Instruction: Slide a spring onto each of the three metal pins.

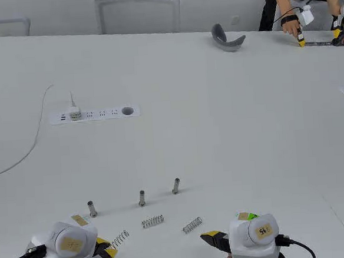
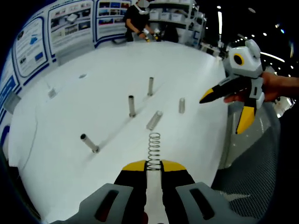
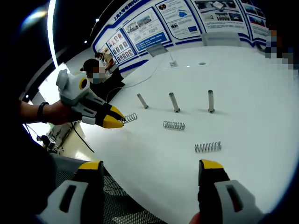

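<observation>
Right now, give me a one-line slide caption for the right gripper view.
Open right hand-held gripper faces three bare pins and two loose springs; the left hand-held gripper pinches a third spring.

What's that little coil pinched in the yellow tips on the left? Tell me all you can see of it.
It is a small spring of thin silvery wire, metal by its look, wound in even open coils. The left gripper has its jaws shut on one end, and the rest sticks straight out ahead of them. It sits low over the white table; whether its free end touches the surface I cannot tell.
</observation>
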{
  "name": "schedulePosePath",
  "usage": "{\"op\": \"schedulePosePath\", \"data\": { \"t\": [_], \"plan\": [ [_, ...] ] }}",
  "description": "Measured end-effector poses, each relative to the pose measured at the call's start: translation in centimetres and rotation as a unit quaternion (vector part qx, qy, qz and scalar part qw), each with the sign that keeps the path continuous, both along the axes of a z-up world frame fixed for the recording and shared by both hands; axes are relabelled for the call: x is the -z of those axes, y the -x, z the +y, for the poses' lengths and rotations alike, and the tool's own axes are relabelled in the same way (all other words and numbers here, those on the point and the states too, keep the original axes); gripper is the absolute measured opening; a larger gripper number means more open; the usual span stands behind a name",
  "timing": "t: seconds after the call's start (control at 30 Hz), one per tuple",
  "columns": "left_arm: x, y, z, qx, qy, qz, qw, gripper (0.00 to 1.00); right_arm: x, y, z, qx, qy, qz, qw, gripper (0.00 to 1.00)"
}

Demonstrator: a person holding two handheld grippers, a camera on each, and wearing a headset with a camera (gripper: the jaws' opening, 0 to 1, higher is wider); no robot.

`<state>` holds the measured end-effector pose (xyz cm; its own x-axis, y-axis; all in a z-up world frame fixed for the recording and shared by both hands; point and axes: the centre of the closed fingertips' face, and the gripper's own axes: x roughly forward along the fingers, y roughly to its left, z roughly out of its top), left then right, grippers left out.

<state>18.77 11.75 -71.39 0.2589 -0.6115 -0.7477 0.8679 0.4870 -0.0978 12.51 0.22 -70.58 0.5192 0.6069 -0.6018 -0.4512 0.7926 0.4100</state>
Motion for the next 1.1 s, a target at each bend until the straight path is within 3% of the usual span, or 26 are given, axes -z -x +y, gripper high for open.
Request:
{"op": "schedulePosePath", "data": {
  "t": [0.4,0.7,1.1],
  "plan": [
    [-1.1,3.0,-4.1,0.077,0.008,-0.006,0.9969,0.1,-0.2,0.0,0.5,-0.004,-0.013,0.0,0.9999,0.79],
    [-1.9,4.0,-6.2,0.115,0.013,-0.016,0.9931,0.1,-0.9,-0.3,0.7,0.007,-0.04,-0.005,0.9991,0.72],
    [-2.3,4.5,-7.2,0.138,0.015,-0.024,0.9899,0.1,-2.4,-1.1,1.4,0.044,-0.122,0.004,0.9915,0.54]
  ]
}}
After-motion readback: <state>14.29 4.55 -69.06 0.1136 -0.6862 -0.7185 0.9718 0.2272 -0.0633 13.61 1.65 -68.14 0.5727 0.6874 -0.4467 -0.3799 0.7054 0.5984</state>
